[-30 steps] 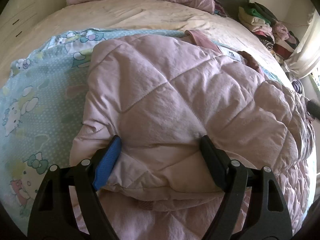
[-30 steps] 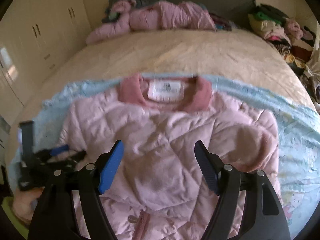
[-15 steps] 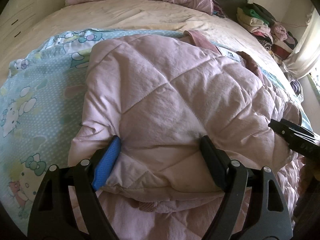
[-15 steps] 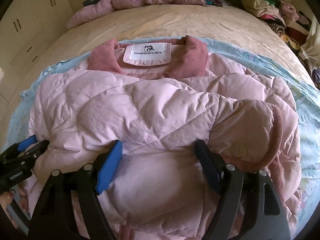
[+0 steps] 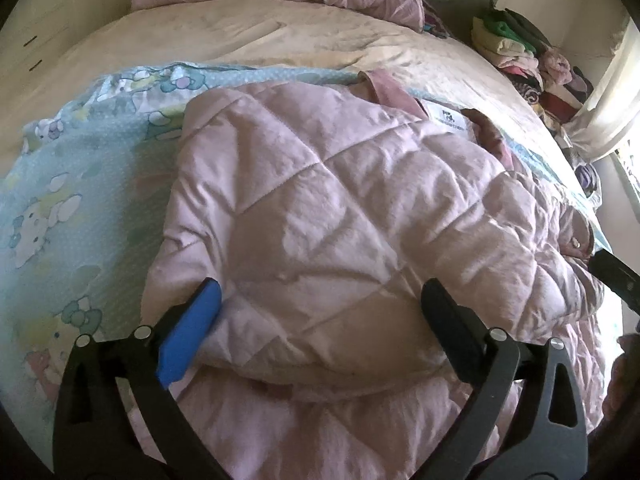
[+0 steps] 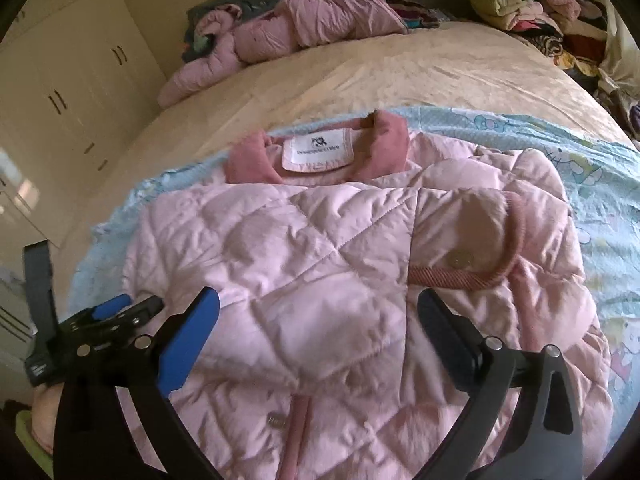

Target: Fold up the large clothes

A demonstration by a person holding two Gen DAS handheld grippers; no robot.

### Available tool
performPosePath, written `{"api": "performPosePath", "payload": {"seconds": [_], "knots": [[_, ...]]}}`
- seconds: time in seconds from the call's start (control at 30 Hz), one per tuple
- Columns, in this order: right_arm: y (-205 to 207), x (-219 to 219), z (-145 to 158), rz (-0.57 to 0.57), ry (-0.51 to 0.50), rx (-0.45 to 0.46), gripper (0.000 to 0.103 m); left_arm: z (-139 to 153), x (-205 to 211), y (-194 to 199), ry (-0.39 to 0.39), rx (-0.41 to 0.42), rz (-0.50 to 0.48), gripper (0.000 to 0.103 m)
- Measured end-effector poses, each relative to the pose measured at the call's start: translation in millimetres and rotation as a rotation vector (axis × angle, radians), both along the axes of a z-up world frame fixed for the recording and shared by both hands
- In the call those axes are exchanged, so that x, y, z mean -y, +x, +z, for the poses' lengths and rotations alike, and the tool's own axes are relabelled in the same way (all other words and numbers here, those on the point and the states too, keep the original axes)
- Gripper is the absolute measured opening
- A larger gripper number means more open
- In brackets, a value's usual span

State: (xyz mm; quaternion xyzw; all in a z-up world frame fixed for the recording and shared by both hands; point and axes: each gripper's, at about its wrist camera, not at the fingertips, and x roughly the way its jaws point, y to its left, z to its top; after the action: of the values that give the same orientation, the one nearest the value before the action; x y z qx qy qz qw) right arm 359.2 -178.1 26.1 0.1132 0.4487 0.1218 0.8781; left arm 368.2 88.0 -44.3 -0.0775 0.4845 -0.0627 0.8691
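A pink quilted jacket (image 5: 328,216) lies on a light blue cartoon-print sheet (image 5: 76,184) on the bed. Both sleeves are folded across its front; the right sleeve's cuff with a snap button (image 6: 460,258) lies on top. The darker pink collar with a white label (image 6: 318,152) points away. My left gripper (image 5: 320,300) is open, its fingers straddling the folded left sleeve. My right gripper (image 6: 318,312) is open and empty, just above the jacket's middle. The left gripper also shows in the right wrist view (image 6: 116,312) at the jacket's left edge.
A cream bedspread (image 6: 400,76) covers the far bed. Another pink jacket (image 6: 304,20) lies crumpled near the headboard. Stacked folded clothes (image 6: 520,4) sit at the far right. White wardrobes (image 6: 68,92) stand to the left. A curtain (image 5: 600,120) hangs at the right.
My right gripper laid the right sleeve across the jacket's front, then drew back and up. My left gripper stayed open around the folded left sleeve.
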Motion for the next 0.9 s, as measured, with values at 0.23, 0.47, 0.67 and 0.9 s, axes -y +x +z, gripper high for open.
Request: {"api": "performPosePath", "payload": {"seconds": [0.23, 0.47, 0.67, 0.9], "knots": [[-31.5, 10.4, 31.1, 0.001, 0.046, 0.066, 0.099, 19.4, 0.1, -17.4, -0.020, -0.004, -0.010, 0.093], [-49.7, 14.2, 52.5, 0.004, 0.070, 0.090, 0.099, 45.2, 4.8, -38.1, -0.029, 0.031, -0.027, 0.094], [-66.8, 16.3, 64.9, 0.020, 0.092, 0.099, 0.099, 69.3, 6.5, -59.8, -0.037, 0.067, -0.035, 0.094], [-92.0, 22.1, 89.6, 0.017, 0.096, 0.142, 0.099, 95.4, 5.4, -86.7, -0.030, 0.108, -0.038, 0.094]]}}
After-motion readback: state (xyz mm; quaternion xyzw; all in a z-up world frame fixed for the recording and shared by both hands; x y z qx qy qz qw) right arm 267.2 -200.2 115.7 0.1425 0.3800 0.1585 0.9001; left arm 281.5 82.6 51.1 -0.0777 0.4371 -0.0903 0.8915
